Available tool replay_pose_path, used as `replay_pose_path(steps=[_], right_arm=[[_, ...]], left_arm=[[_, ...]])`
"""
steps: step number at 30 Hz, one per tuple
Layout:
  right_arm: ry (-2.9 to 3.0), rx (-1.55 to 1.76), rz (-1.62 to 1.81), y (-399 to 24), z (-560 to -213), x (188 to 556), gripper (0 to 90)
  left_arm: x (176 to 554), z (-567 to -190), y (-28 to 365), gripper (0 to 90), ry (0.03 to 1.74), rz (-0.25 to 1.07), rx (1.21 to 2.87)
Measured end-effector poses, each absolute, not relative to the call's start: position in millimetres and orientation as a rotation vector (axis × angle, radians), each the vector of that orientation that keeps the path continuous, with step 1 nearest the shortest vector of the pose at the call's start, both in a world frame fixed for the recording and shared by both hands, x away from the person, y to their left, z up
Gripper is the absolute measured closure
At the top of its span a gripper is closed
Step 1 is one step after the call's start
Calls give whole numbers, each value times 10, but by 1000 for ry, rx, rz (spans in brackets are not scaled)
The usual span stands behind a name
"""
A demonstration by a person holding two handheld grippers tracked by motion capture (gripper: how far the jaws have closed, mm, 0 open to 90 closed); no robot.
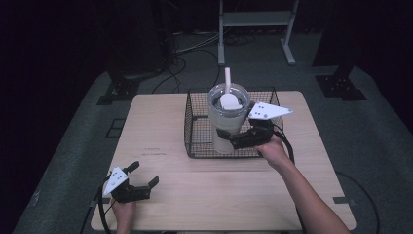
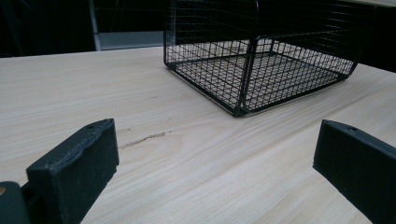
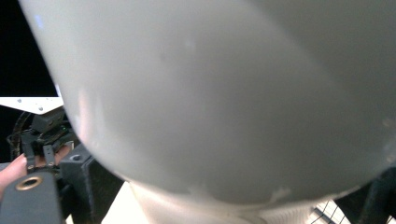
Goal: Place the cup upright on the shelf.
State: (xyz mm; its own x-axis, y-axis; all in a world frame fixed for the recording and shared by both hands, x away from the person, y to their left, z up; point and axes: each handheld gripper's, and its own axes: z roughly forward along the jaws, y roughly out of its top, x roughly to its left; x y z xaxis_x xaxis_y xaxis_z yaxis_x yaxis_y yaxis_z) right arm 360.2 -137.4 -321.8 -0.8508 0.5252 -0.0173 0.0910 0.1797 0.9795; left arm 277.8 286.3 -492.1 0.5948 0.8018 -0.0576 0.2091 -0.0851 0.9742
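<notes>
Resting low at table's [image 1: 160,141] near-left corner, left gripper [image 1: 139,185] has jaws spread wide, nothing between them; pale woodgrain runs ahead to basket [image 2: 252,70], black wire mesh, square. Tumbler [image 1: 228,119] stands upright in basket, long axis vertical, smooth off-white taper, clear lid, white straw [image 1: 227,80]. Right gripper [image 1: 237,138] is nearer hand, jaws clamped around tumbler's lower body from near-right side; glossy wall crowds right gripper view.

I note a pale wood-grain table [image 1: 160,146] bearing a black wire-mesh basket [image 1: 195,131] with a fine grid pattern. The tumbler [image 1: 227,122] reads creamy white with a white straw [image 1: 227,80]. Both grippers are black, the left gripper [image 1: 144,181] and right gripper [image 1: 229,139], each topped by a light grey plate.
</notes>
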Motion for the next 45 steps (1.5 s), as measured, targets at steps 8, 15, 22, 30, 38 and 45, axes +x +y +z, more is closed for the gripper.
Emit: replay_pose_path(steps=[8, 15, 22, 30, 38, 45], right_arm=[[2112, 580, 1708, -1293, -3172, 3741, 94], [2107, 583, 1693, -1245, -3162, 3864, 94], [2116, 593, 1682, -1200, -3142, 3994, 94], [2116, 594, 1657, -1137, -3115, 4152, 94], [2123, 605, 1642, -1093, -3119, 4292, 94], [2133, 613, 1630, -1019, -3170, 4440, 94]], left_arm=[[2777, -4921, 2864, 0, 861, 612, 1614], [2776, -4920, 2866, 0, 861, 610, 1616], [2777, -4920, 2867, 0, 862, 610, 1614], [2775, -4919, 2870, 0, 858, 611, 1619], [2776, -4919, 2870, 0, 859, 610, 1617], [2776, -4919, 2871, 0, 858, 610, 1616]])
